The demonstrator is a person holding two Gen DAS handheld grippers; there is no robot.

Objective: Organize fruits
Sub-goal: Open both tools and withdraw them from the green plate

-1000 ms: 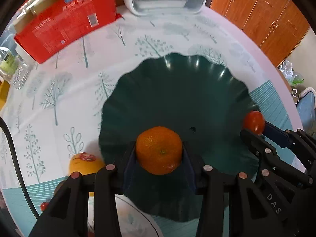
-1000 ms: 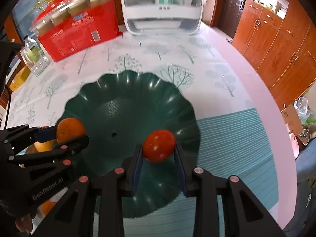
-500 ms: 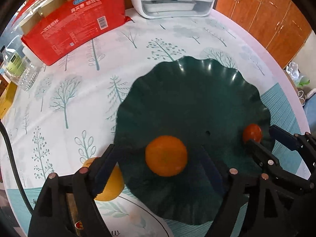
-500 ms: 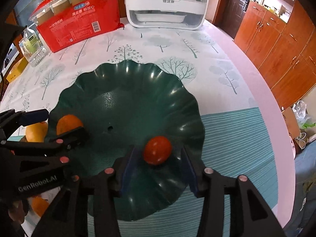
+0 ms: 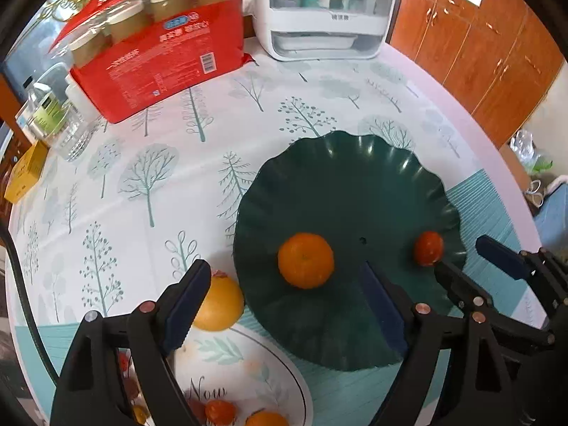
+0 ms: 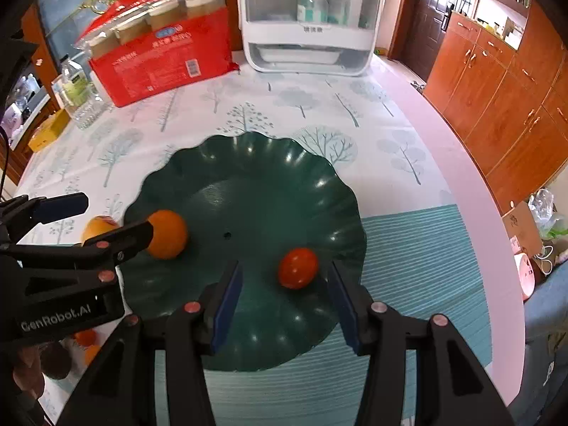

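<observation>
Both grippers empty. Left gripper [image 5: 284,305] jaws wide apart, just opened; orange [image 5: 305,260] released in green bowl [image 5: 337,163]. Right gripper [image 6: 285,301] also spread above tomato [image 6: 297,267]. Remaining fruit on white plate [image 5: 284,372], lower left, nearer the left hand.

An orange [image 5: 305,260] and a small red fruit, perhaps a tomato [image 6: 297,267], lie apart inside the dark-green scalloped dish [image 6: 248,163].

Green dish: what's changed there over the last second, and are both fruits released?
Yes. Both pairs of jaws have just been opening. The left gripper let go of the orange; the right gripper let go of the red tomato. Both fruits now rest free in the green dish, and both grippers have drawn up and back. The dish, the red box and the yellow fruit beside the dish stayed put.
</observation>
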